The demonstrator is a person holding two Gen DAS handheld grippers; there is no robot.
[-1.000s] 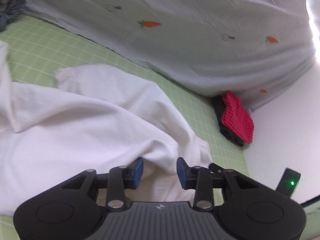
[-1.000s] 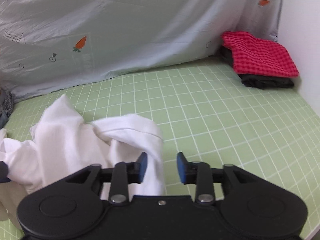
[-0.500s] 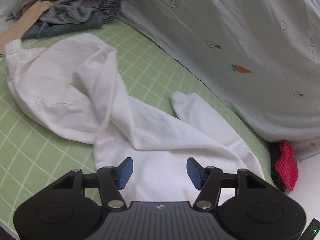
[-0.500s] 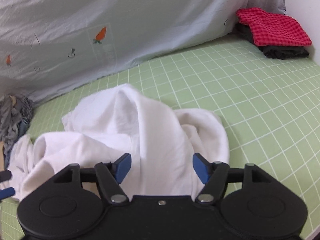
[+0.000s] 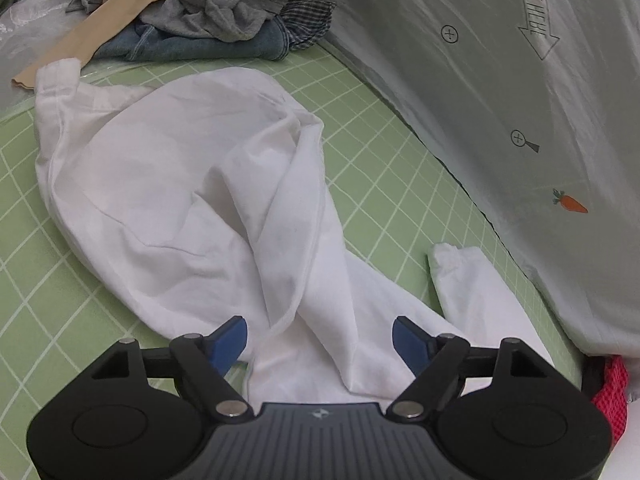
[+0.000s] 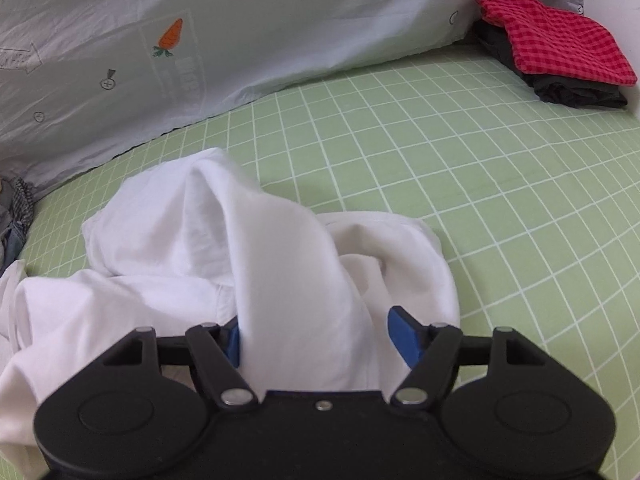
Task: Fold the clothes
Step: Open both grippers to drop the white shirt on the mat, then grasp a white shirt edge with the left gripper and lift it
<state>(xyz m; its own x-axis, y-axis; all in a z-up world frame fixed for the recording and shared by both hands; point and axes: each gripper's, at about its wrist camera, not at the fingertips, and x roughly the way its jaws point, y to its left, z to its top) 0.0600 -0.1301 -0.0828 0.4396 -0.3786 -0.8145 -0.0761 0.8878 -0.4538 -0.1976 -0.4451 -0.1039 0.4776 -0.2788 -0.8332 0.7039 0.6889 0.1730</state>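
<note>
A white long-sleeved garment (image 5: 180, 200) lies crumpled on the green grid mat (image 5: 380, 168). One sleeve end (image 5: 460, 264) points toward the grey sheet. My left gripper (image 5: 320, 338) is open, with a ridge of the white cloth lying between its blue pads. In the right wrist view the same garment (image 6: 160, 248) is bunched up, and a raised fold (image 6: 288, 272) stands between the pads of my right gripper (image 6: 316, 336), which is open wide. Neither gripper pinches the cloth.
A pile of unfolded clothes (image 5: 208, 12) sits at the far left end of the mat. A folded red checked cloth on a black one (image 6: 556, 48) sits at the far right corner. A grey carrot-print sheet (image 6: 280, 28) hangs along the back. Bare mat (image 6: 500, 184) lies to the right.
Both grippers have opened wide and let go of the white garment. The left view has swung left toward the clothes pile. The garment now lies slumped on the mat.
</note>
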